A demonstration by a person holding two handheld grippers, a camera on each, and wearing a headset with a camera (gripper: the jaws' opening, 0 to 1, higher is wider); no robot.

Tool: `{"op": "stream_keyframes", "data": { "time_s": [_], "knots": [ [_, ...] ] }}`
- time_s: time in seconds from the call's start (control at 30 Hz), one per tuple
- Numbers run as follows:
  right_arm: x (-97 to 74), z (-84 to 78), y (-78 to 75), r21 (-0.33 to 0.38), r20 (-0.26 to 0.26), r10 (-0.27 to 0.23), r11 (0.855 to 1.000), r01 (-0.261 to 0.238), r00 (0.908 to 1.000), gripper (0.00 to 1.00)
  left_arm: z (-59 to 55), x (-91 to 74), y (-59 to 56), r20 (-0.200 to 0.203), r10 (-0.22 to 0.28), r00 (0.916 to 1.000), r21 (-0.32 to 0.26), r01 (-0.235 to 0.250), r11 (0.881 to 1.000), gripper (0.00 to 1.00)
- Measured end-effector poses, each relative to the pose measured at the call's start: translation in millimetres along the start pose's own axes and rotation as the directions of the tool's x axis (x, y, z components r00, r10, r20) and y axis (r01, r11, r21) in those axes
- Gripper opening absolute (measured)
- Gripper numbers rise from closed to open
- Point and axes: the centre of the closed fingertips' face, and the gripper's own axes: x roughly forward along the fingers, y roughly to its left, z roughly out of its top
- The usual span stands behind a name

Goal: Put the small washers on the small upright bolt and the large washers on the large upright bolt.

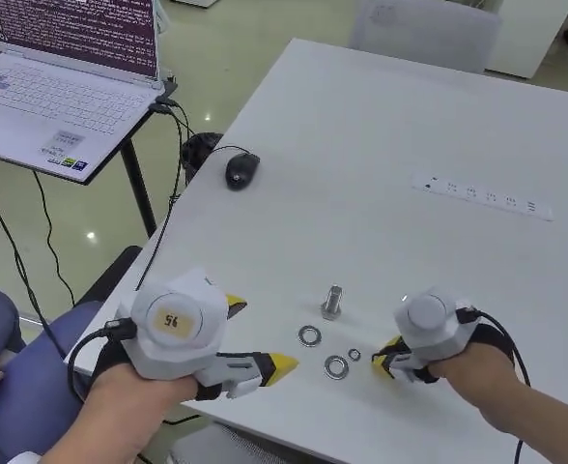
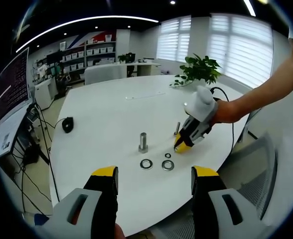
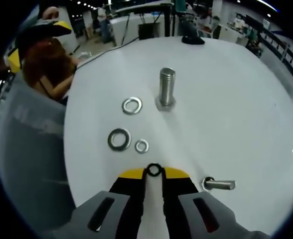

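The large bolt (image 1: 332,302) (image 3: 167,87) stands upright on the white table (image 1: 390,145). In front of it lie two large washers (image 1: 309,336) (image 1: 336,367) and one small washer (image 1: 355,355) (image 3: 142,146). My right gripper (image 1: 388,360) (image 3: 154,174) is low over the table just right of them, shut on a small dark washer (image 3: 154,170) held between its yellow tips. The small bolt (image 3: 219,184) (image 2: 177,129) is close beside its right jaw. My left gripper (image 1: 260,334) (image 2: 155,174) is at the table's near edge, open and holding nothing, left of the washers.
A black mouse (image 1: 241,170) with its cable lies at the table's left edge. A white power strip (image 1: 482,196) lies far right. A laptop (image 1: 62,87) sits on a stand left of the table. A grey chair (image 1: 424,29) stands at the far side.
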Motion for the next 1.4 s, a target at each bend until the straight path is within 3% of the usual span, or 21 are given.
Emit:
{"op": "stream_keyframes", "data": {
  "time_s": [0.43, 0.7, 0.9, 1.2, 1.4],
  "knots": [
    [-12.3, -15.3, -5.8, 0.071, 0.016, -0.026, 0.997, 0.024, 0.9996, 0.14, 1.4, 2.6, -2.8, 0.0, -0.008, 1.0, 0.004, 0.008, 1.0, 0.58],
    [-31.4, -26.4, -16.9, 0.131, 0.034, -0.075, 0.989, 0.069, 0.9966, 0.14, 1.7, 1.9, -1.6, 0.001, -0.007, 1.0, 0.003, 0.007, 1.0, 0.58],
    [-52.5, -31.0, -34.4, 0.155, 0.052, -0.134, 0.98, 0.124, 0.9896, 0.14, 2.5, 2.2, -1.9, 0.004, -0.008, 1.0, 0.003, 0.008, 1.0, 0.58],
    [-79.7, -18.6, -59.0, 0.149, 0.091, -0.198, 0.972, 0.184, 0.976, 0.14, 4.9, 4.7, -4.8, 0.006, -0.016, 0.9999, 0.009, 0.016, 1.0, 0.58],
    [-81.8, -4.2, -64.3, 0.111, 0.104, -0.194, 0.977, 0.182, 0.9755, 0.14, 5.7, 5.6, -6.5, 0.007, -0.019, 0.9998, 0.009, 0.019, 1.0, 0.58]
  ]
}}
